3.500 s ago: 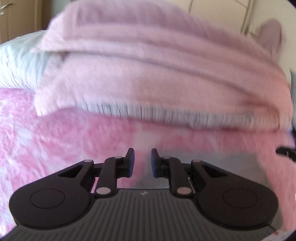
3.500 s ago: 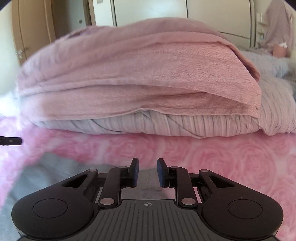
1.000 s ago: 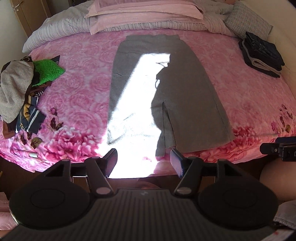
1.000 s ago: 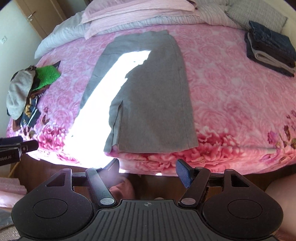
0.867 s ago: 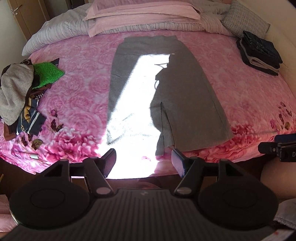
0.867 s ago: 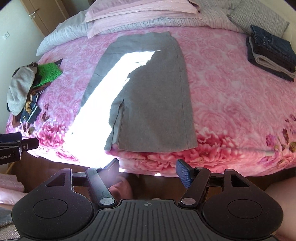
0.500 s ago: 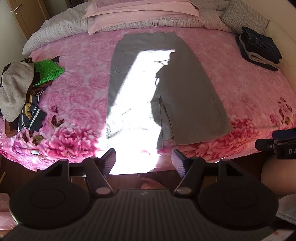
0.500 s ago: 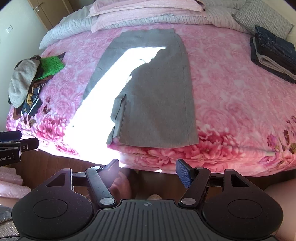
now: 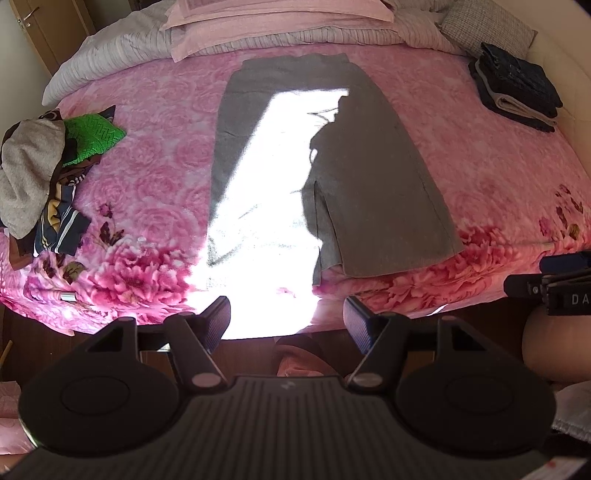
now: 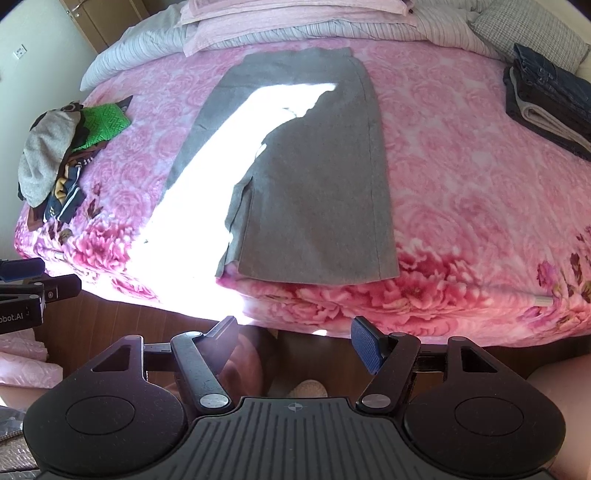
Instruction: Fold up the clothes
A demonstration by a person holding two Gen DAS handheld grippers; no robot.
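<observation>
The grey skirt [image 9: 354, 173] is spread flat on the bed [image 9: 159, 147], ahead of and below both grippers. The left gripper [image 9: 287, 317] and right gripper [image 10: 295, 338] are held apart and empty. Folding is not yet begun; the near hem must be reached and gripped next.

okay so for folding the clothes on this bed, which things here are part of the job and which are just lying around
Part of the job:
grey skirt, spread flat
heap of unfolded clothes
stack of folded clothes
left gripper and right gripper, both open and empty

Just lying around:
pink bedspread
pillows
checked cushion
</observation>
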